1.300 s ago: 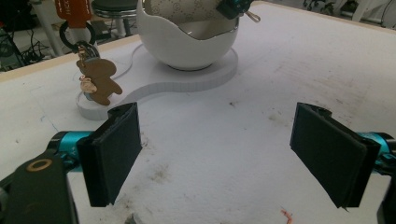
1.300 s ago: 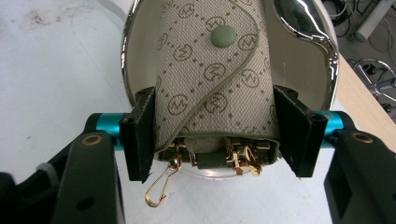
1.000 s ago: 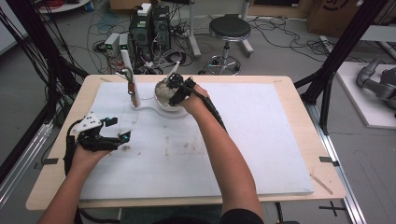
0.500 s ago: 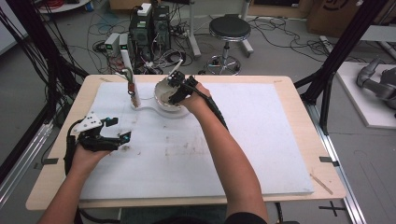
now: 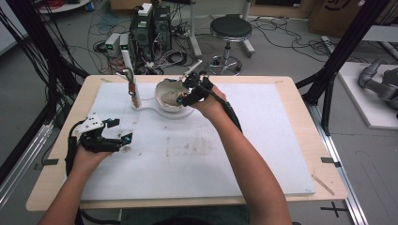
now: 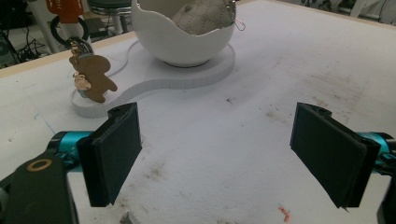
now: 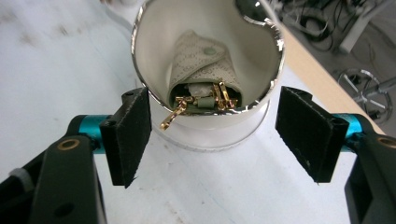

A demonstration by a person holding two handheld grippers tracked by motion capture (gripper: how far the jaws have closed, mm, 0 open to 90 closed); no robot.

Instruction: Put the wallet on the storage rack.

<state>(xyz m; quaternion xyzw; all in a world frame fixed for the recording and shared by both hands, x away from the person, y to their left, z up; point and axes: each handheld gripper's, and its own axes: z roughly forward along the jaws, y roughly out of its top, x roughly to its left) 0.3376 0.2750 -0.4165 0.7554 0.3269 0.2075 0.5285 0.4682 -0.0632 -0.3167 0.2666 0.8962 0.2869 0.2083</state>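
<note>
Not much has shifted over the last second: the right gripper (image 5: 184,96) has crept a touch closer over the bowl (image 5: 165,104), while the left gripper (image 5: 123,140) has stayed parked on the white pad near the table's left side. My read is the reach into the bowl is about to become a grab, but nothing is held yet.

From the right gripper view, the jaws stand wide apart on either side of the bowl's rim (image 7: 205,116), empty. Inside sits a pale perforated pouch (image 7: 198,60) with gold clasps (image 7: 215,99) and a gold hook (image 7: 172,115) poking over the near rim (looks like a keychain thing).

Left jaws are spread wide and empty too, aimed at the bowl. A gingerbread charm (image 6: 93,77) hangs on the little stand beside the bowl, both sharing one white base (image 6: 187,77).
</note>
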